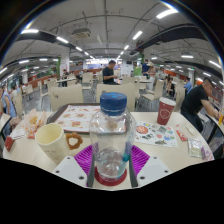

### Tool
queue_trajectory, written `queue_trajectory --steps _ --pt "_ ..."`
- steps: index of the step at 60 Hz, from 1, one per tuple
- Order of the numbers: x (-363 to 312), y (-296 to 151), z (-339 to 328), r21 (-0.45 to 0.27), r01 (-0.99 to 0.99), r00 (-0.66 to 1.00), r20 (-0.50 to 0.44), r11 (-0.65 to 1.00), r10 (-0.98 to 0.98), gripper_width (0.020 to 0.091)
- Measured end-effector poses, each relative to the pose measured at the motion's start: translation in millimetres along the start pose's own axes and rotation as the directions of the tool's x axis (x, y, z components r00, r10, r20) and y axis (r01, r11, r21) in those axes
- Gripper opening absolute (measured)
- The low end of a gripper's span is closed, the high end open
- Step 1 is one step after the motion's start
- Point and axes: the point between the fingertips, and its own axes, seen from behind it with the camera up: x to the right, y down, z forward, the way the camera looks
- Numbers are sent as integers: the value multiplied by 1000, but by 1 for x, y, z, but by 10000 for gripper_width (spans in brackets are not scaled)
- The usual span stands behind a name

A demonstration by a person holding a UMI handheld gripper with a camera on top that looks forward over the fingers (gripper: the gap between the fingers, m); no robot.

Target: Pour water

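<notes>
The bottle stands upright on the table dead ahead at twelve o'clock, its lower body set between the gripper's two fingers, blue cap on top. The purple pads flank it closely on both sides, so the jaws look closed in on the bottle; whether they press firmly or merely touch I cannot tell. The cup, pale and open-mouthed, sits near the bottle at about ten o'clock, well within a tilt's reach. A red cup stands farther off at two o'clock, and people sit at tables beyond. The bottle is clear thin plastic, likely light and smooth, with walls that would give under a hard squeeze; a grip low to mid body, where the pads sit now, seems sound. With the cap on, pouring cannot begin, I judge.
</notes>
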Motion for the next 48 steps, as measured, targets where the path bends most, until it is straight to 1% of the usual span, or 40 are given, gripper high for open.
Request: queue_trajectory --steps 4,6,9,10,11,13,17,30,39,48 --pt "0 0 -1 -17 2 1000 -1 1000 -2 558" --pt "1 4 -1 -46 2 1000 -8 999 -3 594" --pt "2 13 -4 -101 -1 1000 -17 995 -1 748" --pt "2 14 -6 -113 -3 1000 -20 994 1 834" --pt "2 15 -8 -122 -5 1000 -23 993 2 864" --pt "3 16 -14 -136 -10 1000 -30 991 6 832" --pt "5 17 -28 -166 -1 999 -50 986 -7 855" --pt "-15 19 -112 -263 2 995 -98 965 -29 849" --pt "-37 22 -168 -290 -9 991 -128 957 -30 846" --pt "-58 27 -205 -304 -31 991 -132 952 -10 849"
